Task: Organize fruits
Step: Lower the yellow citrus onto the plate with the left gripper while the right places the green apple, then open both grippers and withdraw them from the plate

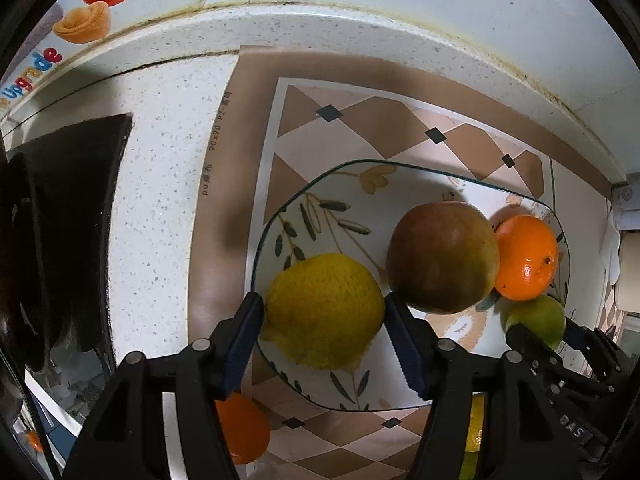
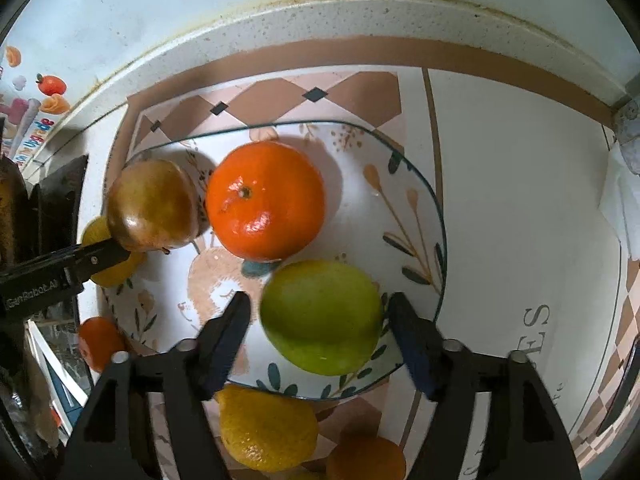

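A floral plate (image 1: 320, 196) (image 2: 404, 208) lies on a checkered mat. On it are a brown-red apple (image 1: 442, 258) (image 2: 154, 206) and an orange mandarin (image 1: 526, 258) (image 2: 266, 200). My left gripper (image 1: 322, 316) is shut on a yellow lemon (image 1: 324, 310) (image 2: 96, 236) over the plate's left part. My right gripper (image 2: 320, 316) stands open around a green lime (image 2: 322, 316) (image 1: 538, 320) on the plate's right part, its fingers a little apart from the fruit.
On the mat in front of the plate lie a second lemon (image 2: 266, 428) and other mandarins (image 2: 366, 460) (image 2: 100, 342) (image 1: 240, 428). A black stove (image 1: 68, 220) is at the left. The wall and counter edge (image 1: 360, 20) run behind.
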`<state>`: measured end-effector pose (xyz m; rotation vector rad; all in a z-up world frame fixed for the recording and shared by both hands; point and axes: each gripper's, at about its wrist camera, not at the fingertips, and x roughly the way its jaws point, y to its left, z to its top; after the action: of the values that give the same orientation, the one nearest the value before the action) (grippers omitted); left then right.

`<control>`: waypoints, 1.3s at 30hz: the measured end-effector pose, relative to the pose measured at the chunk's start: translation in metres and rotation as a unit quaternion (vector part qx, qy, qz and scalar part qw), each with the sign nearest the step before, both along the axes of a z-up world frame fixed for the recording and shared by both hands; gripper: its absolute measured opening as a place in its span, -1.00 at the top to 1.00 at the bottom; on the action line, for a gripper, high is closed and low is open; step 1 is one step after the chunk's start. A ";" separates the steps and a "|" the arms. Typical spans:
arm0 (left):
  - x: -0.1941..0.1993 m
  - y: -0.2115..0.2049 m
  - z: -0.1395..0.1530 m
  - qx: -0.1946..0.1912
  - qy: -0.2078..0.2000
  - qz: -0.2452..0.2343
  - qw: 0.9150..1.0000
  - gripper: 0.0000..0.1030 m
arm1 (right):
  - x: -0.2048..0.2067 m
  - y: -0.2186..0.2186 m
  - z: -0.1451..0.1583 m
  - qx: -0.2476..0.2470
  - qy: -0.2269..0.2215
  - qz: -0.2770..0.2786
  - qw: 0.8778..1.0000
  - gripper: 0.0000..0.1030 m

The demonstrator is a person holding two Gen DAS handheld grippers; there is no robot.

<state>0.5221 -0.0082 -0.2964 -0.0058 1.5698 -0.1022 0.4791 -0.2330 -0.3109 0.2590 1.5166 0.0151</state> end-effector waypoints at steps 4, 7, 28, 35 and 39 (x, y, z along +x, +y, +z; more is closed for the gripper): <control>-0.002 0.011 0.006 -0.001 -0.009 0.015 1.000 -0.57 | -0.006 -0.004 0.015 -0.001 -0.008 -0.009 1.000 -0.80; -0.007 0.018 0.017 -0.002 -0.020 0.022 1.000 -0.58 | -0.013 -0.005 0.028 -0.016 -0.017 -0.011 1.000 -0.83; -0.132 0.001 0.128 0.010 -0.173 -0.009 0.985 -0.86 | -0.123 0.027 0.134 -0.071 -0.114 -0.013 0.991 -0.83; -0.173 0.005 0.166 0.009 -0.225 -0.011 0.974 -0.86 | -0.169 0.030 0.172 -0.073 -0.151 -0.020 0.986 -0.83; -0.195 0.008 0.182 -0.003 -0.238 -0.009 0.971 -0.86 | -0.190 0.034 0.191 -0.068 -0.169 -0.020 0.983 -0.83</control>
<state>0.3270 -0.0006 -0.1140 0.0276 1.0890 -0.1129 0.2895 -0.1986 -0.1198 0.1676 1.1684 -0.0739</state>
